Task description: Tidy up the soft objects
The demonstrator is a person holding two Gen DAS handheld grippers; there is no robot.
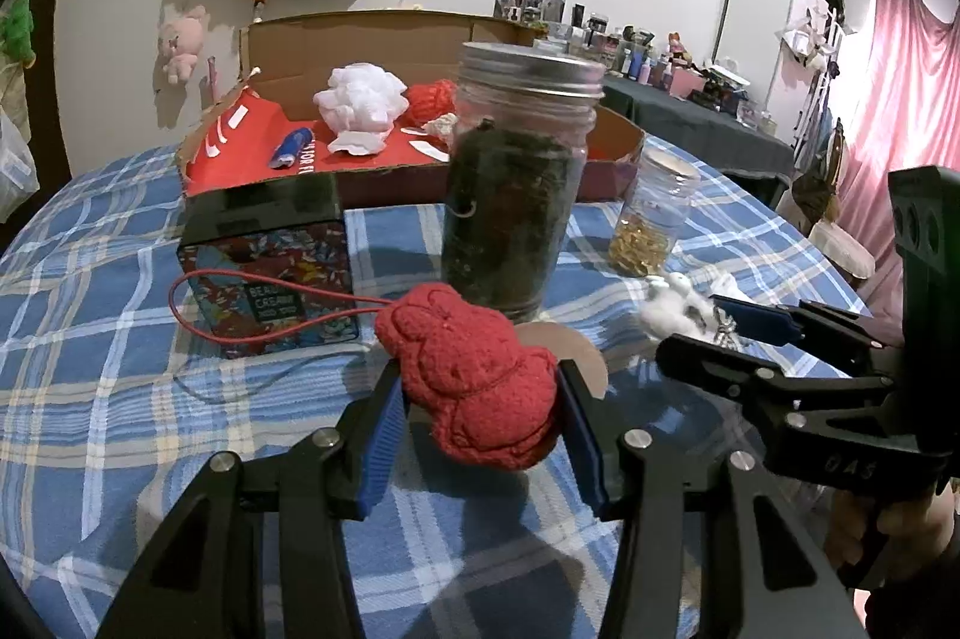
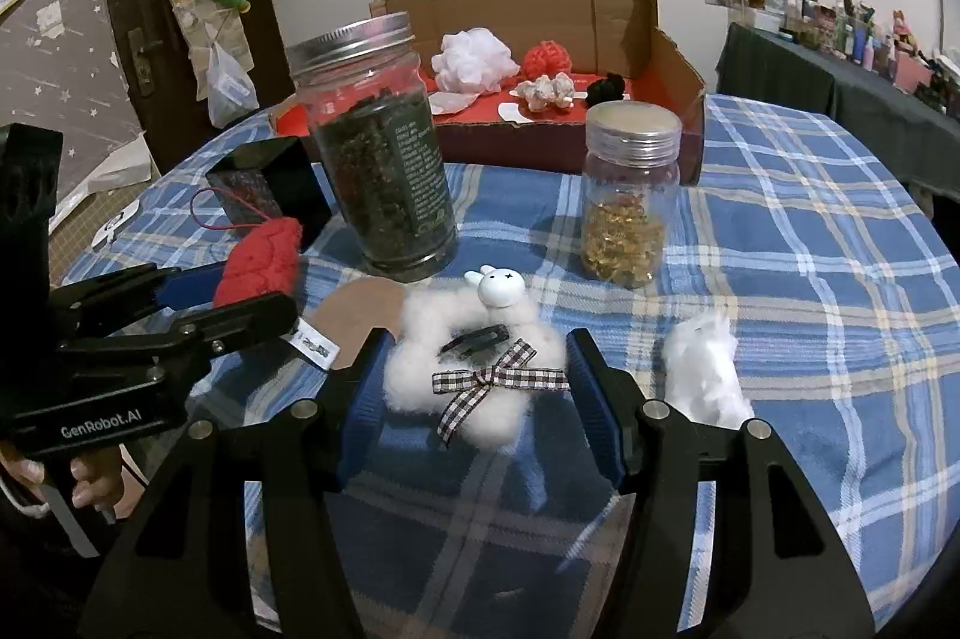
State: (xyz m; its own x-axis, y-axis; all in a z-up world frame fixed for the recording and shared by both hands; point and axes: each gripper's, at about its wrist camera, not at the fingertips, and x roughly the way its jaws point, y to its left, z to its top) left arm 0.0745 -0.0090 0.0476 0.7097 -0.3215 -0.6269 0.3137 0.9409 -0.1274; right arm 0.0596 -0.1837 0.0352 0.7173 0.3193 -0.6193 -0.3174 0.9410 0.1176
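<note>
The left tool (image 1: 480, 399) is pinching the red knitted plush (image 1: 474, 375) and the right tool (image 2: 477, 387) the white fluffy rabbit charm (image 2: 474, 369), both just above the desk (image 2: 810, 279); the cardboard box (image 2: 672, 57) is lying straight ahead, beyond the jars

Big jar (image 2: 375, 147) stands just ahead of both grippers, center-left in right wrist view; small jar (image 2: 631, 195) to its right. Gap btwn jars is bare table (image 2: 840, 279), leads up to cardboard box (image 2: 672, 57). Black tin (image 1: 267, 267) blocks left side. Right half of frame mostly clear, only a white tuft (image 2: 705, 369).
</note>
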